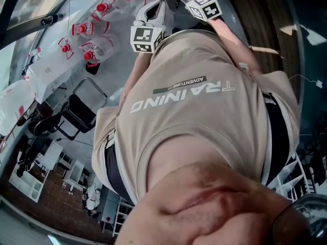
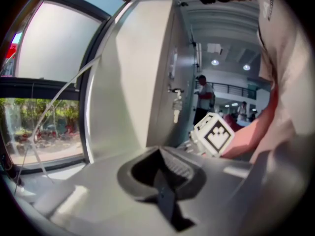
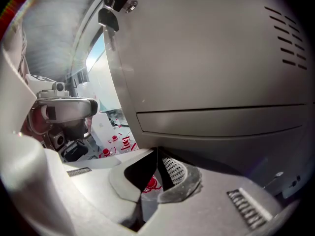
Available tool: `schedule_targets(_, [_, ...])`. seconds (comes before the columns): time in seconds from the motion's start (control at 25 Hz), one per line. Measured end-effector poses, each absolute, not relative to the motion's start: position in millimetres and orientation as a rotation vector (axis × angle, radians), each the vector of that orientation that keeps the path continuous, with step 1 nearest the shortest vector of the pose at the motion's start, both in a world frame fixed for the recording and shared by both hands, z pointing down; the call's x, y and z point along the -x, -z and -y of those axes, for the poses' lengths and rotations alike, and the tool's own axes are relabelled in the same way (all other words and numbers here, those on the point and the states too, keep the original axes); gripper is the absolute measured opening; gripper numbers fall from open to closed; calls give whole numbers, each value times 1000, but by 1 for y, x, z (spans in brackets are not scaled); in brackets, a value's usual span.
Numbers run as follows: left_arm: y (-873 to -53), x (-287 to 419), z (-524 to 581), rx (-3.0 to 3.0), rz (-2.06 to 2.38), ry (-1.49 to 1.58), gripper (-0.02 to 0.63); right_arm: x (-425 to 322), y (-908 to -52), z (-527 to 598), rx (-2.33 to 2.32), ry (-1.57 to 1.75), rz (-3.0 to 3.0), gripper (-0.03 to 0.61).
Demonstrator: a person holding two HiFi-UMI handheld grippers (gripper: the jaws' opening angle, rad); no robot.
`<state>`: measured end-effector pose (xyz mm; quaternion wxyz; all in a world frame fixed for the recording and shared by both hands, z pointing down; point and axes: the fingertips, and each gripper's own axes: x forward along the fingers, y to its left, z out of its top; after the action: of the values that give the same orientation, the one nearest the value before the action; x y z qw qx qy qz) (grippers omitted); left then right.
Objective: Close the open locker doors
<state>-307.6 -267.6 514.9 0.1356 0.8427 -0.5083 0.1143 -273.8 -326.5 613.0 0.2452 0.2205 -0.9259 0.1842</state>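
Grey sheet metal fills the right gripper view: the locker door [image 3: 206,73] stands right in front of the right gripper [image 3: 158,154], with vent slots [image 3: 288,33] near its upper right corner and a key [image 3: 114,6] hanging in the lock at its upper left edge. The jaws are clenched tip to tip with nothing between them, and the tips sit at or just short of the door's face; contact cannot be confirmed. Past the door's left edge the room shows, so the door looks to be ajar. In the left gripper view the left gripper [image 2: 160,154] is also pinched together on nothing, well clear of the door, which appears here almost edge-on with the key on its near edge, a window [image 2: 44,82] to its left and the other gripper's marker cube [image 2: 215,134] just to its right. The head view looks down on a beige T-shirt [image 1: 204,116] with both grippers raised beyond it, and red-capped bottles [image 1: 97,45] on a white surface [image 1: 51,65] near its far edge. The step in hand seems to be the push on this door. The next move calls for a steady press from the right gripper near the lock edge, following the swing until the door seats flush.
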Motion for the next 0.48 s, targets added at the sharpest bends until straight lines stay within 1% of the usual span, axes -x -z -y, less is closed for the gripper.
schedule_targets(0.24, [-528,306,262,-2448,1434,-323,0,272,-617,329,-613,-474,2514,15])
schedule_targets(0.48, [-540,294,253,-2427,1364,-327,0,259,-610,321,-681,-538,2519,15])
